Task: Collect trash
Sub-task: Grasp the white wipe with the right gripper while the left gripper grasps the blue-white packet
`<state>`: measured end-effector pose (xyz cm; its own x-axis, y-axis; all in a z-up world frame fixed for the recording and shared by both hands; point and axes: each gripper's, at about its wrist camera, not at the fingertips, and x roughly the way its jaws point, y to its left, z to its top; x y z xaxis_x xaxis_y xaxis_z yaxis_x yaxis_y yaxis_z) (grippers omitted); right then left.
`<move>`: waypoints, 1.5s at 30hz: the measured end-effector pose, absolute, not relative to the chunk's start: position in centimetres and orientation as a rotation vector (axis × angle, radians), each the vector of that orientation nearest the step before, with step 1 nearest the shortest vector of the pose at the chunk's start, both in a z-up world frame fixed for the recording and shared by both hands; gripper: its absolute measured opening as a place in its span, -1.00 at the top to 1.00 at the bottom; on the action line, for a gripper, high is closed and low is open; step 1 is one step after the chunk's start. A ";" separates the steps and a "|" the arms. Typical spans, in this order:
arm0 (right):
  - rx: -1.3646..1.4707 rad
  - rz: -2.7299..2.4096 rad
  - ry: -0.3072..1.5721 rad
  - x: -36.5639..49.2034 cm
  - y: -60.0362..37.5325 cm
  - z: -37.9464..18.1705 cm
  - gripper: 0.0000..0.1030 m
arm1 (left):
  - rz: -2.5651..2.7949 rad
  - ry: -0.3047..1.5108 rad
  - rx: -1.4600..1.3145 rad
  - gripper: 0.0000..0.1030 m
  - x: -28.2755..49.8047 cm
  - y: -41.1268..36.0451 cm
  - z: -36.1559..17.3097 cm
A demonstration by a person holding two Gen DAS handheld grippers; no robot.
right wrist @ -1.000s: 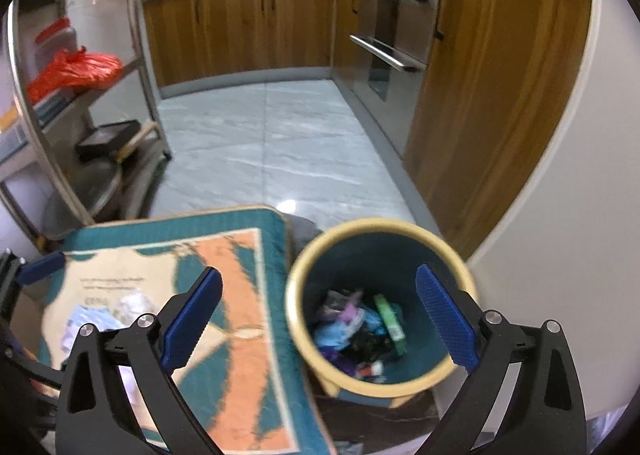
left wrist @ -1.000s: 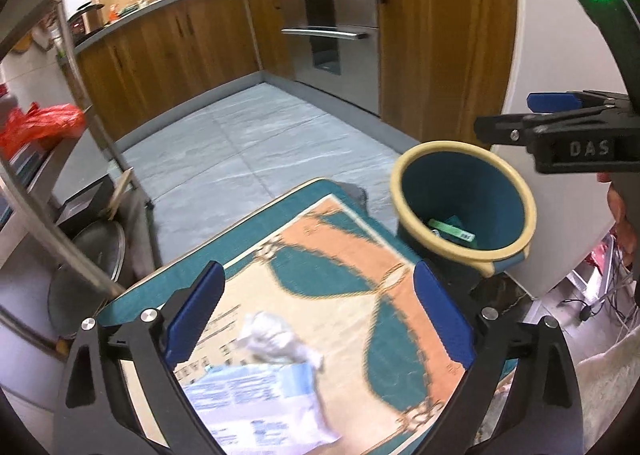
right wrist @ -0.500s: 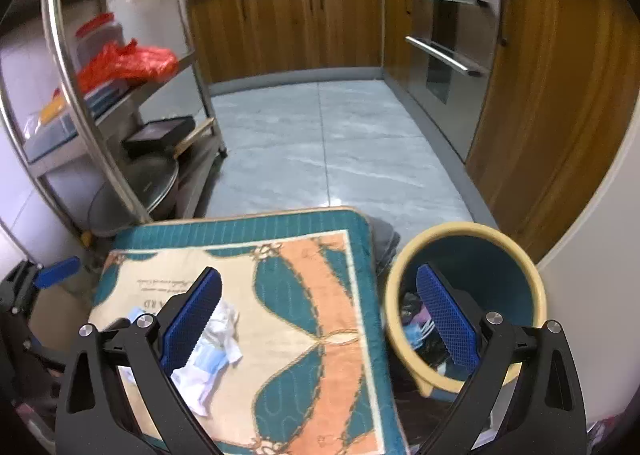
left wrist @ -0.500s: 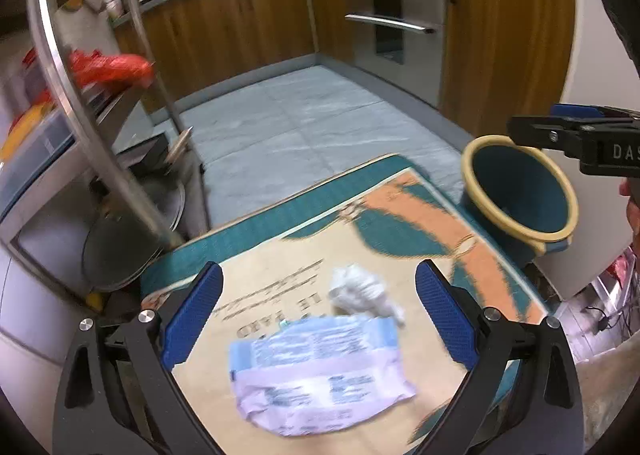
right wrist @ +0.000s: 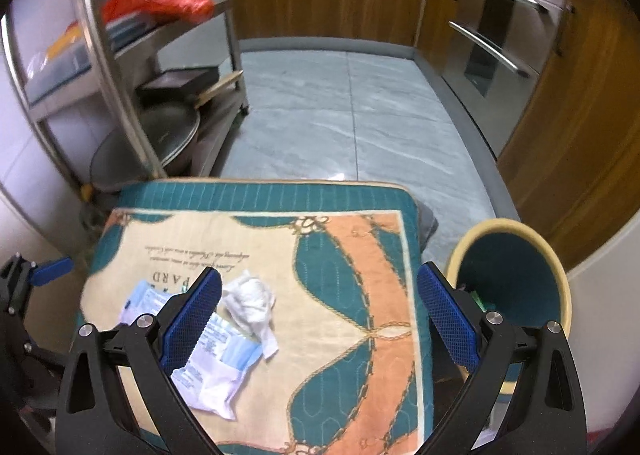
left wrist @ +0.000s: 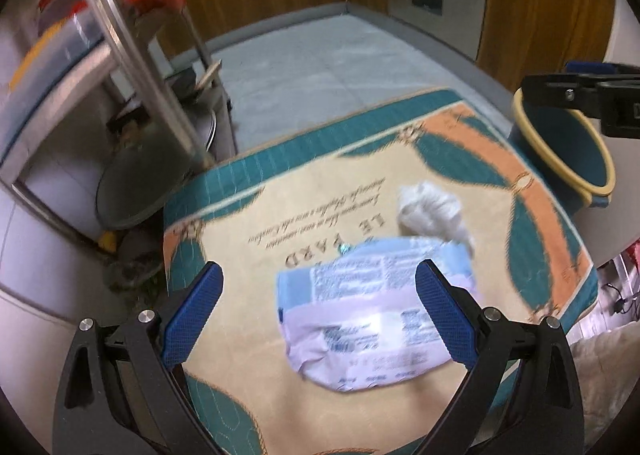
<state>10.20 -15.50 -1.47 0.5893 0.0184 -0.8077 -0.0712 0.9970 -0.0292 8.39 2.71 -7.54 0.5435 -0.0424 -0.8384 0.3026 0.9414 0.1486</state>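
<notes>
The left gripper [left wrist: 318, 311] is spread wide, its blue ribbed pads empty and touching nothing. Between and just ahead of its fingers lies a flattened plastic wrapper [left wrist: 372, 315], pale blue and lilac with small print, crinkled at the edges. Just beyond the wrapper, touching its far edge, sits a crumpled white tissue [left wrist: 432, 211], soft and lumpy. Both rest on a quilted mat [left wrist: 460, 159] patterned in teal, orange and cream. The right gripper [right wrist: 318, 309] is likewise spread wide and holds nothing; the tissue shows just inside its left pad, the wrapper behind that pad. Beyond its right finger stands a round bin [right wrist: 516, 275], teal inside with a cream rim.
</notes>
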 end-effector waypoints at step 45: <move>-0.186 0.221 1.420 15.4 -8.2 -15.6 0.69 | -0.274 1.347 0.198 -0.06 10.6 4.8 -16.7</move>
